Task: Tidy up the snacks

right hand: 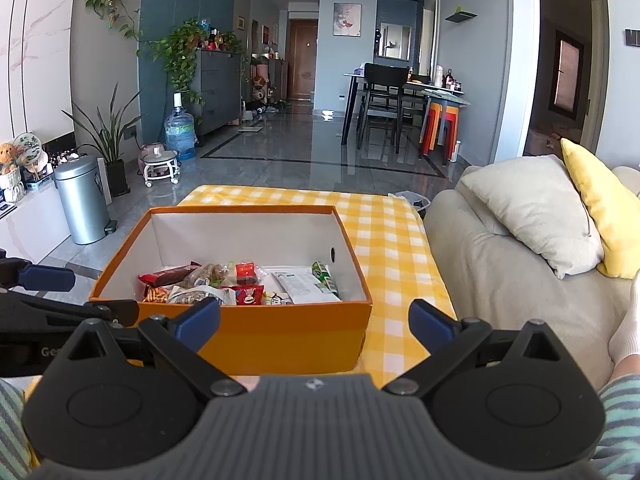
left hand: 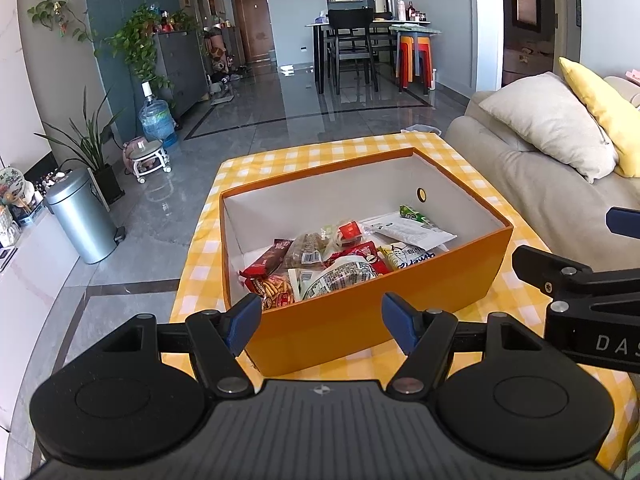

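Nearest, the left gripper [left hand: 322, 322] and the right gripper [right hand: 314, 324] hover short of the orange box [right hand: 296, 340], each with jaws spread wide and holding nothing. Just beyond them the box stands open on the counter, covered by a yellow checked cloth [right hand: 394, 240], toward its near edge. Inside, the snacks [left hand: 320, 264] lie heaped against the box's near wall: red packets, a clear bag of biscuit sticks, a white flat pouch [left hand: 412, 232] and a green packet [left hand: 414, 214] at the right side; the far half of the box floor is bare. No snack shows loose on the cloth, so the gathering step appears finished or nearly so. Any next move would call for lowering one gripper over the near wall to straighten the heap. Farther off stand a sofa [right hand: 500, 248] and a metal bin [right hand: 82, 204].
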